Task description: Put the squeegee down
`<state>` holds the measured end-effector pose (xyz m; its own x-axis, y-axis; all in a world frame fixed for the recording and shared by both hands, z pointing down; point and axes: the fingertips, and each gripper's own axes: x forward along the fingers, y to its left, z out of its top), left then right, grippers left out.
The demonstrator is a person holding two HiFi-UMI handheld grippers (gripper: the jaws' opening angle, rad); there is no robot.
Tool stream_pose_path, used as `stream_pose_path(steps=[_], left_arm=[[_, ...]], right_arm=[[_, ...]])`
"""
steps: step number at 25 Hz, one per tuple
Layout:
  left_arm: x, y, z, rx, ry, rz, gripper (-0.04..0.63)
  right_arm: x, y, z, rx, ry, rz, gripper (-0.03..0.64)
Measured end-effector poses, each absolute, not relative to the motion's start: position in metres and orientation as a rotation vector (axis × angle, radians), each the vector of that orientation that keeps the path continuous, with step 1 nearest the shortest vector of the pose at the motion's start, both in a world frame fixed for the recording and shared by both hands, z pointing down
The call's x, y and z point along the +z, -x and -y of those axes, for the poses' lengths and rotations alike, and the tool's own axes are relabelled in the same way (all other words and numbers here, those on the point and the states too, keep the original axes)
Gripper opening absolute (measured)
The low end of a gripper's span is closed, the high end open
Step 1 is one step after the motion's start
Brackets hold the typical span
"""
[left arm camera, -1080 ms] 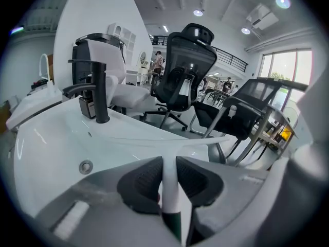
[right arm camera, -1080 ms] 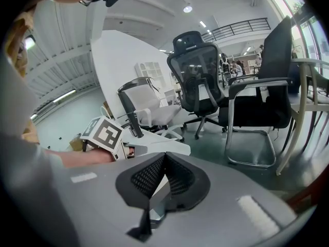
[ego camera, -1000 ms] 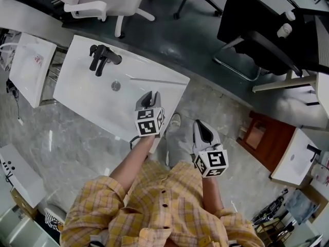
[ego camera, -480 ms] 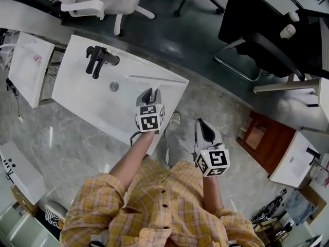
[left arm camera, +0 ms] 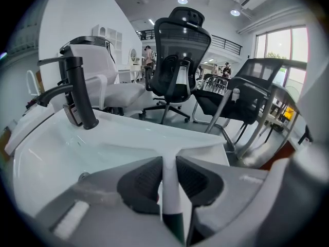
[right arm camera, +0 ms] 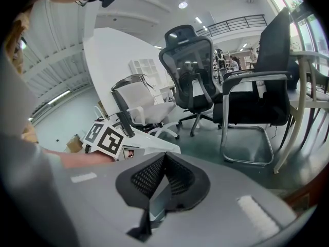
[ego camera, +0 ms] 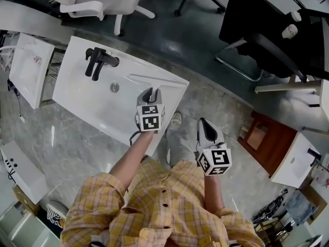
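The left gripper (left arm camera: 168, 176) clamps its ribbed black pads on the handle of the smooth white plastic squeegee (left arm camera: 169, 194). Its T-shaped blade lies over the glossy white ceramic basin (ego camera: 82, 91), perhaps touching it, near the matte black tap (left arm camera: 77, 91). The right gripper (right arm camera: 164, 161) is empty, its jaw tips together.

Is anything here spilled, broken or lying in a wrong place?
Nothing stands out. The sink looks whole and clean. The left hand-held gripper is shut on the squeegee by its handle, with the blade straight over the sink's right end.
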<state>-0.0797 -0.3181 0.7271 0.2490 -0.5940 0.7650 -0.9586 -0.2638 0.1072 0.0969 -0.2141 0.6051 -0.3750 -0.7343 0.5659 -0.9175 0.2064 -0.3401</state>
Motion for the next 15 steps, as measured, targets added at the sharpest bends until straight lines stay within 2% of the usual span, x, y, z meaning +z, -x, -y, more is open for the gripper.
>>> stream_pose_path(steps=[8, 15], left_arm=[[0.725, 0.073, 0.322, 0.77, -1.972, 1.359, 0.178], [0.708, 0.077, 0.315, 0.738, -1.985, 1.368, 0.186]], right_arm=[[0.603, -0.094, 0.212, 0.914, -1.555, 2.207, 0.0], [0.59, -0.089, 0.208, 0.881, -1.57, 2.225, 0.0]])
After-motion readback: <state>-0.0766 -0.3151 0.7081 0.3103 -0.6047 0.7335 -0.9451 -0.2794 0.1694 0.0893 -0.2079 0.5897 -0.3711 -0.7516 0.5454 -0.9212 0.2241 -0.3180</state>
